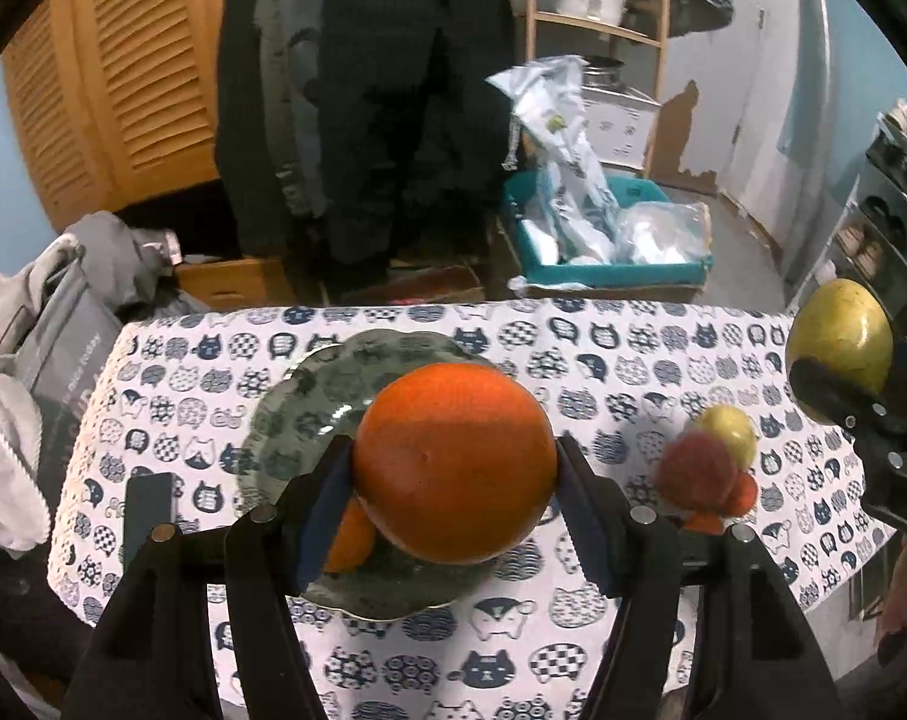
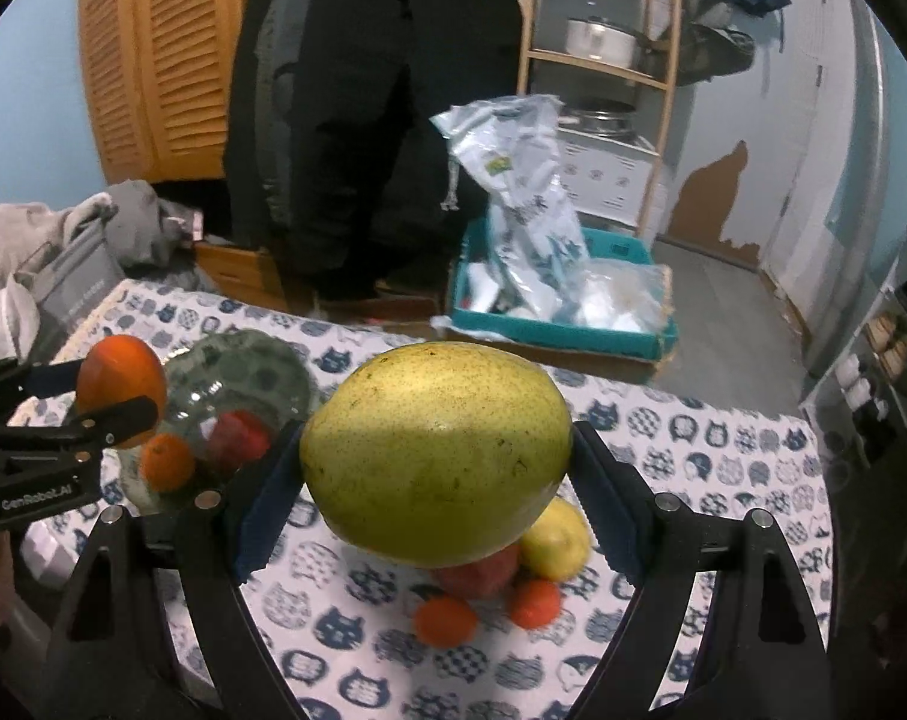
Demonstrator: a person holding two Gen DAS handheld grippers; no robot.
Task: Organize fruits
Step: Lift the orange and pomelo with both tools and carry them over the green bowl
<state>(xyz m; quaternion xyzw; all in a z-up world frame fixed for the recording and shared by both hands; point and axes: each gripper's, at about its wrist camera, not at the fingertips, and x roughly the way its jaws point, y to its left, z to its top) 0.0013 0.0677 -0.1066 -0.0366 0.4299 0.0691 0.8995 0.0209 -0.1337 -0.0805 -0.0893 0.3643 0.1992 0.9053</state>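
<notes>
My left gripper [image 1: 453,468] is shut on a large orange [image 1: 453,462] and holds it above a grey-green patterned plate [image 1: 297,414]. A small orange [image 1: 348,537] lies on that plate; the right wrist view also shows a red fruit [image 2: 237,435] on it. My right gripper [image 2: 438,468] is shut on a big yellow-green mango [image 2: 435,456], held above a loose pile on the cloth: a lemon [image 2: 558,537], a red fruit [image 2: 483,570] and two small oranges [image 2: 444,618]. The pile also shows in the left wrist view [image 1: 699,468].
The table has a white cloth with cat prints [image 1: 633,372]. A dark flat object [image 1: 147,510] lies left of the plate. Beyond the far edge are a teal crate of bags [image 1: 609,240], hanging dark clothes [image 1: 363,108], a wooden shelf [image 1: 597,24] and grey fabric at the left [image 1: 9,432].
</notes>
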